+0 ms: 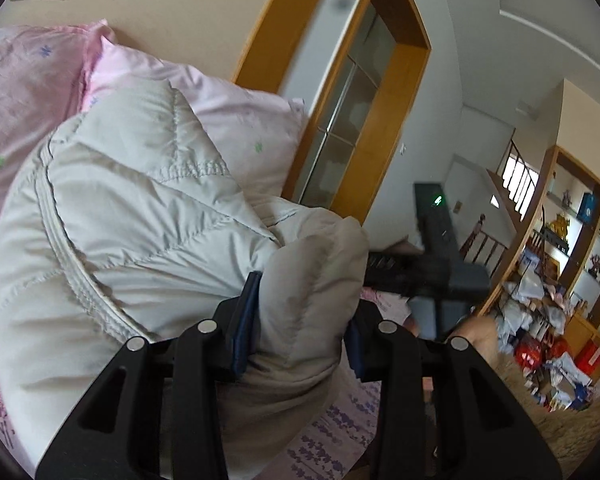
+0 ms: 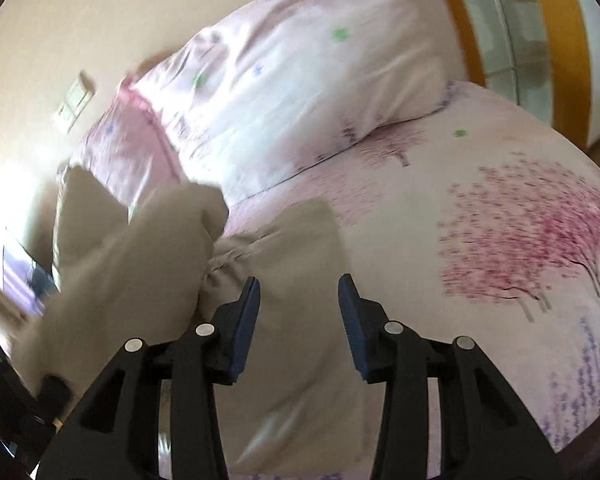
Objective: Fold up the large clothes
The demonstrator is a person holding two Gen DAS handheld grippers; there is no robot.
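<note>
A large pale grey quilted jacket (image 1: 140, 220) lies bunched on the bed in the left wrist view, filling the middle and left. My left gripper (image 1: 304, 312) is shut on a thick puffy fold of it, which bulges out between the blue pads. In the right wrist view a flatter part of the same jacket (image 2: 292, 240) lies between the fingers of my right gripper (image 2: 299, 280). Those jaws stand apart and the cloth looks loose, not pinched. More of the jacket trails off to the left, blurred. The black body of the right tool (image 1: 432, 276) shows beyond the fold, with a hand (image 1: 476, 336) under it.
The bed sheet (image 2: 520, 240) has pink tree prints. Pink pillows (image 2: 300, 72) lie at the head against a beige wall. A wooden-framed glass door (image 1: 364, 120) stands beside the bed. Cluttered shelves and boxes (image 1: 560, 320) fill the far right.
</note>
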